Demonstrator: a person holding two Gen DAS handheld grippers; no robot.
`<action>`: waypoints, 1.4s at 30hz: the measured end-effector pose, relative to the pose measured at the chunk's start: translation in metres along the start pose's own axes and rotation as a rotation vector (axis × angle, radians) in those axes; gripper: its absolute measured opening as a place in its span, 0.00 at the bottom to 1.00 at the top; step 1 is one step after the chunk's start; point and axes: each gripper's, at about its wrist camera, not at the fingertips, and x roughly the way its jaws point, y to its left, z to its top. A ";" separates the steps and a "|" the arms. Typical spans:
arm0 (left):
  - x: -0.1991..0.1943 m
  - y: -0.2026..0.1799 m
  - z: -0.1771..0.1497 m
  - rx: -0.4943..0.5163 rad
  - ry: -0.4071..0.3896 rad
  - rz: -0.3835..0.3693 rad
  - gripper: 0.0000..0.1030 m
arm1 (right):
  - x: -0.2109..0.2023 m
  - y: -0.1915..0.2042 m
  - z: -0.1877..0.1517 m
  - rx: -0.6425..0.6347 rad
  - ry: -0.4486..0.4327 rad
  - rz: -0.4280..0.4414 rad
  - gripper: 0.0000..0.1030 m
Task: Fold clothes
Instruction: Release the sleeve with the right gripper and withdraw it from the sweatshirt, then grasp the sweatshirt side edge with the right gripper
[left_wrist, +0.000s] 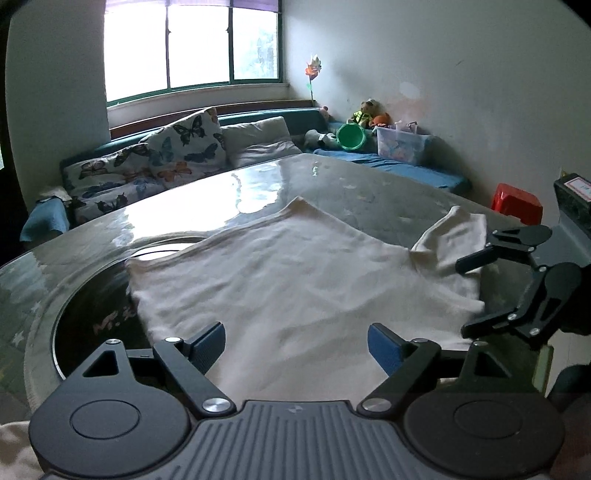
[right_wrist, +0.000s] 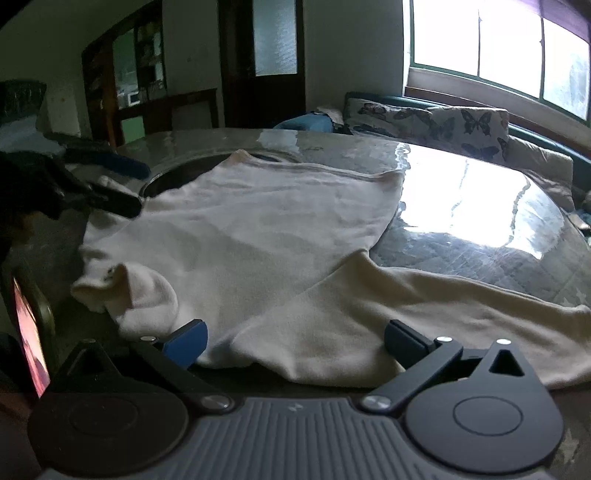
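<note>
A cream long-sleeved top (left_wrist: 295, 280) lies spread flat on a glossy round table (left_wrist: 229, 199). One sleeve (left_wrist: 454, 236) sticks up at the far right. My left gripper (left_wrist: 295, 345) hovers open over the near edge of the top, its blue pads (left_wrist: 208, 347) wide apart and pressing on nothing. My right gripper (left_wrist: 472, 295) stands open at the top's right edge. In the right wrist view the top (right_wrist: 258, 229) fills the middle, a sleeve (right_wrist: 461, 310) trails right and a bunched cuff (right_wrist: 147, 306) lies at the left. The right gripper (right_wrist: 295, 343) is open above the fabric. The left gripper (right_wrist: 129, 184) shows at far left.
A dark round inset (left_wrist: 92, 306) in the table lies partly under the top. Behind are a bench with butterfly cushions (left_wrist: 184, 147), toys and a plastic box (left_wrist: 402, 144). A red stool (left_wrist: 517, 203) stands to the right. A lit screen (right_wrist: 29, 343) leans at the table's left.
</note>
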 end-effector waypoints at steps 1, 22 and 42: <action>0.002 0.000 0.001 -0.002 -0.001 0.000 0.86 | -0.005 -0.001 0.001 0.004 -0.014 -0.010 1.00; 0.011 -0.001 -0.004 -0.025 0.032 0.016 0.87 | -0.045 -0.155 -0.017 0.516 -0.066 -0.519 0.77; 0.012 -0.001 -0.010 -0.044 0.050 0.026 0.89 | -0.060 -0.167 -0.016 0.626 -0.129 -0.401 0.17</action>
